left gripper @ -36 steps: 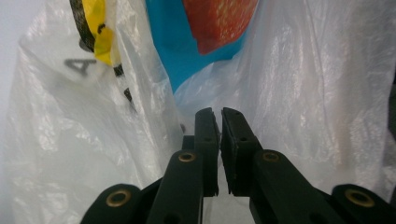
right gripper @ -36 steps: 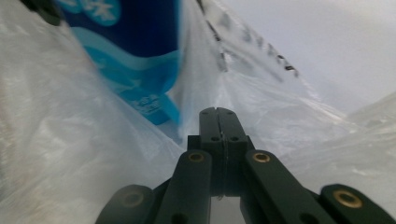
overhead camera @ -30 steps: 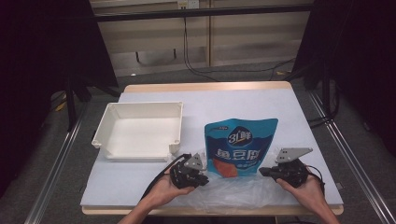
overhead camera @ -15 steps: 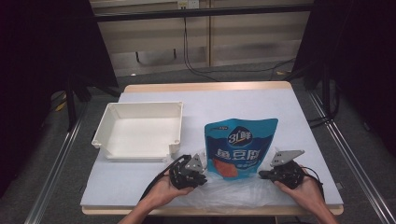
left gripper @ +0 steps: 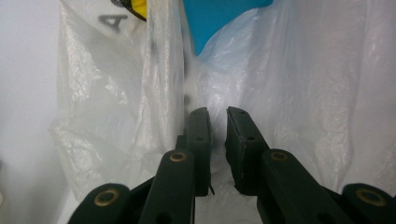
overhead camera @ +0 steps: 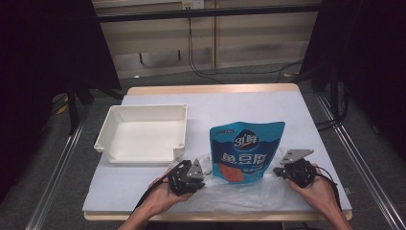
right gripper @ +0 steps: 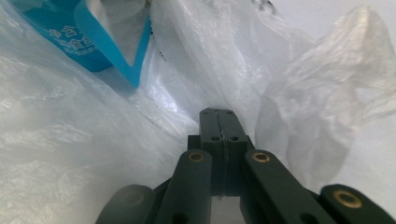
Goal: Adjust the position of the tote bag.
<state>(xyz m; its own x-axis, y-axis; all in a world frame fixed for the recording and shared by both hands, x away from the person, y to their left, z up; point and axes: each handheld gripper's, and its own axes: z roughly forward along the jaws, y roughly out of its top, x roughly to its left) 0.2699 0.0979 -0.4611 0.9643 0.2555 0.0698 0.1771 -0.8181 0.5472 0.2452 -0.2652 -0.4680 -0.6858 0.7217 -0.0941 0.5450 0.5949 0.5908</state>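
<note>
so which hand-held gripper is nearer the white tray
Left. The left hand-held gripper sits just below the white tray's near right corner; the right hand-held gripper is beyond the blue pouch.

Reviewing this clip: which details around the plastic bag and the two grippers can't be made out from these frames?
- Left gripper view: whether film sits in the narrow slit between its jaws is unclear against the white plastic bag.
- Right gripper view: jaws closed together; pinched film can't be confirmed.
- High view: blue pouch bottom edge hidden by crumpled film; small print too small.
</note>
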